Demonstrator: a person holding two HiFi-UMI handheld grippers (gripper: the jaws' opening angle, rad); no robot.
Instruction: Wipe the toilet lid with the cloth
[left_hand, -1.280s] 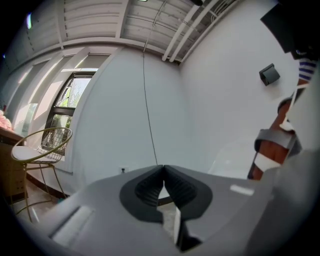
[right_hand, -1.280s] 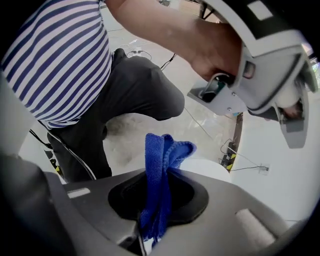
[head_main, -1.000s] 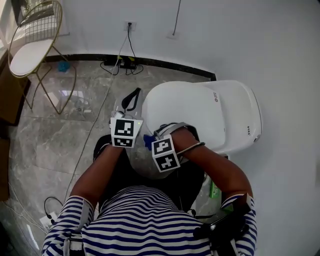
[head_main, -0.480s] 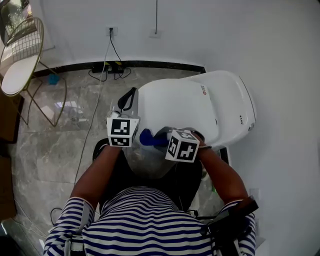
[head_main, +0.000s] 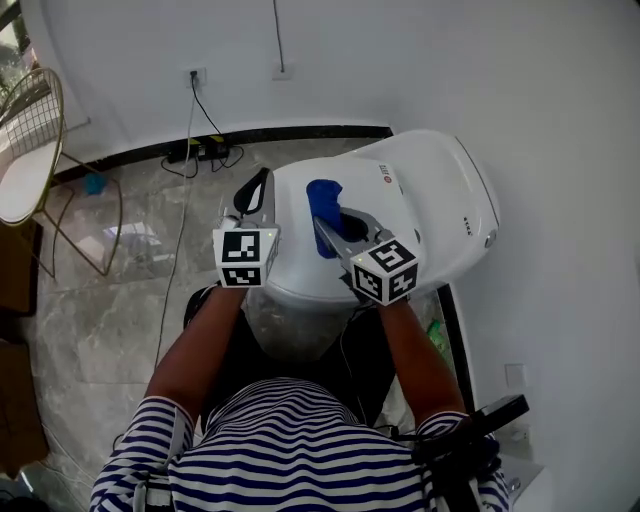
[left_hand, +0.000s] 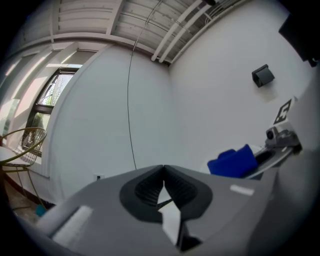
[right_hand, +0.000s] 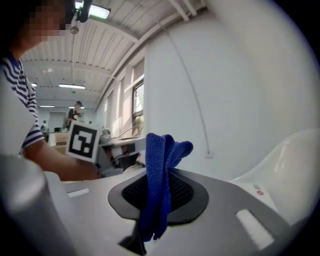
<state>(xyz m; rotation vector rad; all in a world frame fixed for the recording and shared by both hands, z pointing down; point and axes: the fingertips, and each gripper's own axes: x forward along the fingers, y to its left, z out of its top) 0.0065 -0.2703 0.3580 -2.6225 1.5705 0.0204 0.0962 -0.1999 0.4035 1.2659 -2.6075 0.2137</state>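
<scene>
Right gripper (head_main: 338, 228): jaws pinched on a folded bunch of the blue cloth (head_main: 322, 205), with fabric standing up between the pads and spilling past them.

Position: over the middle of the white toilet lid (head_main: 295, 255). A second ago this gripper sat close to the person's body at the lid's near edge, with little cloth showing. It has since carried the cloth forward onto the lid.

Reading: the wiping stroke appears to be just starting or in its first pass. Whether the cloth presses on the lid or rides just above it cannot be told.

Cloth, orientation: long axis runs front to back along the lid. The held end is toward the person, the free end points to the hinge side and the wall.

Left gripper (left_hand: 163, 175): jaws pressed together on nothing, still parked at the lid's left edge.
</scene>
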